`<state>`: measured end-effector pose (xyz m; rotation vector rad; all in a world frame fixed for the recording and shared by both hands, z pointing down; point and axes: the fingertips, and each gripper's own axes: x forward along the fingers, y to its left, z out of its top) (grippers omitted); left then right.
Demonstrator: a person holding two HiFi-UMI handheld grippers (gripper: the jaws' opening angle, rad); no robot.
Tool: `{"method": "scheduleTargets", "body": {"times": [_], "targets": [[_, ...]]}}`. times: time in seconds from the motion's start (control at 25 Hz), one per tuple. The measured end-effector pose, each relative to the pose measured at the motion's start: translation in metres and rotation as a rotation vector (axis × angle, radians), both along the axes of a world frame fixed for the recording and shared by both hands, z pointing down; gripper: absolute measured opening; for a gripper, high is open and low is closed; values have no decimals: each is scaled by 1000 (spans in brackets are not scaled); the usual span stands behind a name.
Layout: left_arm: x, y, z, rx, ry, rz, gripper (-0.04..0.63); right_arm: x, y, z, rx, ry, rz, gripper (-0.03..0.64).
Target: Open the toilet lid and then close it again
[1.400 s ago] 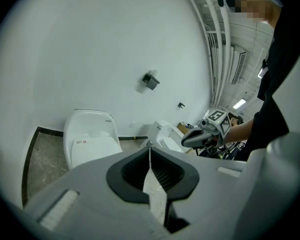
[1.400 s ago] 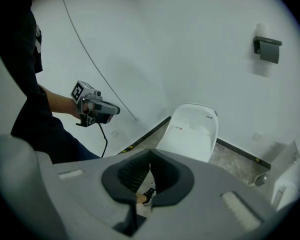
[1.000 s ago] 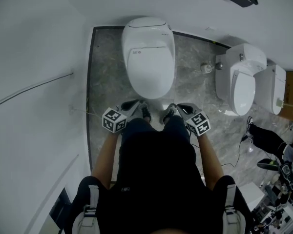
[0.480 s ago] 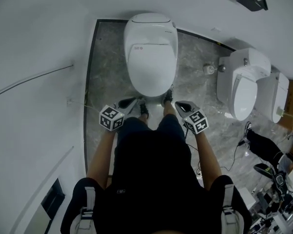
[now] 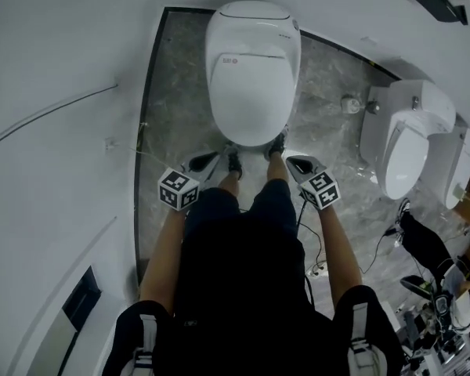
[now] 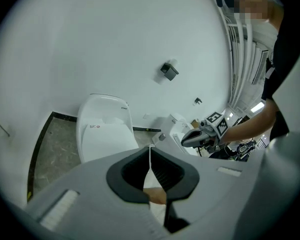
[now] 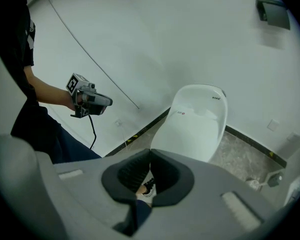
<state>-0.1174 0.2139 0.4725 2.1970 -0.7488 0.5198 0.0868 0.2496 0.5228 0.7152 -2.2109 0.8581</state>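
Closed white toilet lid (image 5: 251,84) lying just ahead of left gripper (image 5: 217,159) and right gripper (image 5: 291,161), each with jaws pressed together on nothing, hovering apart from it beside the person's shoes (image 5: 234,164).

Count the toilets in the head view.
3: one toilet before the person, a second toilet to its right, a third toilet cut off at the right edge; more may be hidden.

Ahead of the left tool (image 5: 213,158) and right tool (image 5: 291,160), the toilet (image 5: 253,23) and its lid (image 5: 251,104) are glossy white. Below them the floor (image 5: 176,92) is grey-veined marble, black-bordered. Their cubes (image 5: 178,190) carry black-and-white squares.
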Motion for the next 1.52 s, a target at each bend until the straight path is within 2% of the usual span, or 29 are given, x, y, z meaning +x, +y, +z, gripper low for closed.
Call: {"method": "scheduleTargets", "body": {"times": [0.24,0.52,0.88,1.24,1.52], "targets": [[8,-5,40,-41,13,-29,17,3,-3,44,-39,18,-55,5],[16,-7,100,-119,13,-55,17,22,-27,94,-71,20,9,5],[13,-20,186,-192,25,-121,17,21,-44,189,-135,27,0,5],[5,-15,250,-241,16,-97,17,-1,-31,254,-205,8,-8,5],[7,-18,294,-277,17,-86,18,4,-32,298,-248,2,29,5]]}}
